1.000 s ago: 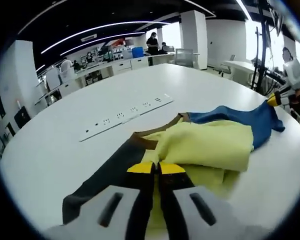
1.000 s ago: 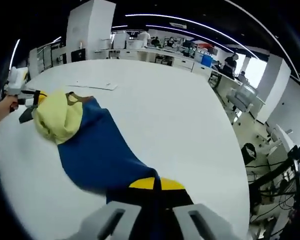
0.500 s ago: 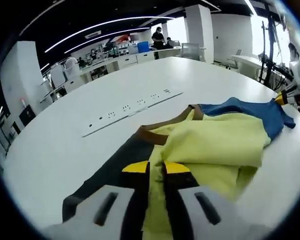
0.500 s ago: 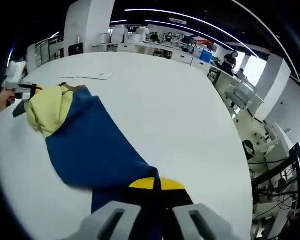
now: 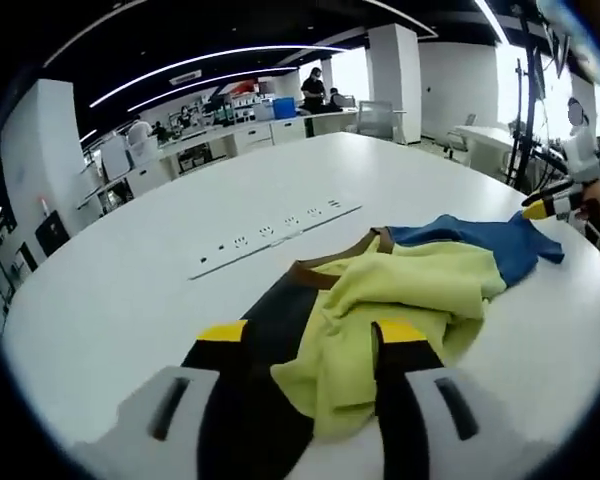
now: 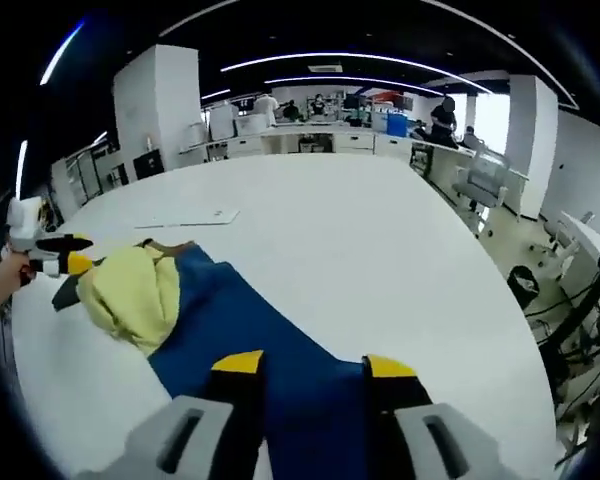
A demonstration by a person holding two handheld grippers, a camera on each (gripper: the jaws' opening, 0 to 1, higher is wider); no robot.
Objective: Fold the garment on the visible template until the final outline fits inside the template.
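A garment lies crumpled on the white table (image 5: pixel 110 290). Its pale yellow part (image 5: pixel 400 290) is bunched over a dark grey part (image 5: pixel 250 340) with a brown collar (image 5: pixel 315 272), and a blue part (image 5: pixel 480 238) stretches away to the right. My left gripper (image 5: pixel 312 335) is open, its jaws spread above the grey and yellow cloth. My right gripper (image 6: pixel 314 365) is open over the blue part (image 6: pixel 270 345), with the yellow bunch (image 6: pixel 135 290) further off. Each gripper also shows small at the garment's far end in the other's view: the right gripper (image 5: pixel 550 203) and the left gripper (image 6: pixel 60 264).
A long white power strip (image 5: pixel 275 225) lies on the table beyond the garment. Desks, chairs (image 6: pixel 480 190) and people stand around the room in the background. Bare white tabletop (image 6: pixel 380 230) spreads beyond the cloth.
Both grippers have opened and let go of the garment. The cloth, held stretched between them before, now lies slack on the table.
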